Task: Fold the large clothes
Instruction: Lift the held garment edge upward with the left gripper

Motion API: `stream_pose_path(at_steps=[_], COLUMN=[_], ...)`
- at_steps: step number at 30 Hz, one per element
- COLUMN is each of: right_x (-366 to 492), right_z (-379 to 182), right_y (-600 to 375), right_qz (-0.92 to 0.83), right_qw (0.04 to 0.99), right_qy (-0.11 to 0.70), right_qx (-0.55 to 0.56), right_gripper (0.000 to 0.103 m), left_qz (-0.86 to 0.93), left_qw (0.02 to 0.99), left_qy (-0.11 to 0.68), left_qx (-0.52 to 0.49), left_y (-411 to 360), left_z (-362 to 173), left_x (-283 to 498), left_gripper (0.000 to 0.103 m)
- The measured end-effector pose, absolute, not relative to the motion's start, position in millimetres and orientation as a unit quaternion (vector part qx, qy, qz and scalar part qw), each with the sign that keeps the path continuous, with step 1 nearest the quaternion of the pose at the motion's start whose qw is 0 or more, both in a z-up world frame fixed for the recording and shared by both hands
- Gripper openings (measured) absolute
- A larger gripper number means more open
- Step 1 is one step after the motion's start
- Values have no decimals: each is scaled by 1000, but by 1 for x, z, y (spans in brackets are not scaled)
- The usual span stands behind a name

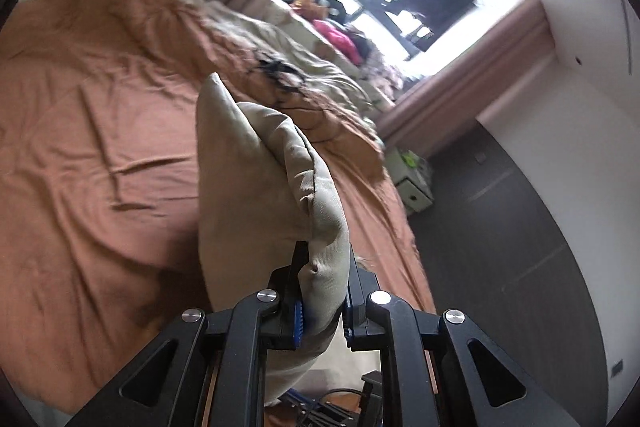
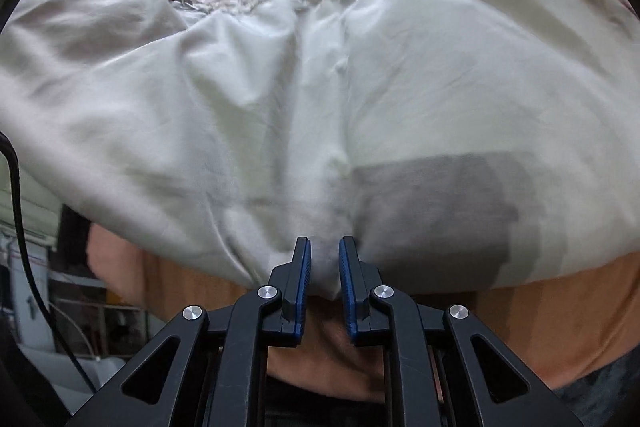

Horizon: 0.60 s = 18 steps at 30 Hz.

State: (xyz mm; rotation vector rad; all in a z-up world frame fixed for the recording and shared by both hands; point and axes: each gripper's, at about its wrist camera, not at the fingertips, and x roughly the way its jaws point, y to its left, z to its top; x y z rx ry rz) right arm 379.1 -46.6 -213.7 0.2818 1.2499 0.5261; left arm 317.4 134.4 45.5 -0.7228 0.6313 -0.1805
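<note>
Trousers (image 2: 280,99) lie across the bed (image 1: 88,131), near its edge; my left fingers (image 1: 324,291) and right fingers (image 2: 324,267) each pinch their cloth nearly shut. I should carry both grips level, keeping the fold taut.

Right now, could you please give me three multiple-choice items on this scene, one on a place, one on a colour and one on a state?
1. Where does the beige garment lie?
A. on a bed
B. in a basket
C. on a chair

2. What colour is the bedsheet?
A. navy
B. terracotta orange
C. black

3. How do the left gripper jaws stand?
A. wide open, nothing between them
B. shut on a fold of the garment
C. shut on a hanger

Key: 1 A, it spreads over the sheet in the right wrist view; 2 B, orange cloth covers the bed; 3 B, beige fabric is pinched between the blue pads.
</note>
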Motion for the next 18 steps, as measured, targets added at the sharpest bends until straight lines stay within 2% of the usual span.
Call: stream_pose_path(at_steps=[10,18], right_x=[370,358], right_z=[-180,-169], right_y=[-150,-231], right_qz=[205,159], right_qw=[803,819], right_qy=[515,479], right_qx=[219,274], right_gripper=[15,15], left_qz=[-137,-166], left_qw=[889,874], left_qy=[326,379], left_qx=[-291,-254], left_y=[47,-44], left_z=[68,51], left_x=[358,409], left_gripper=[14,14])
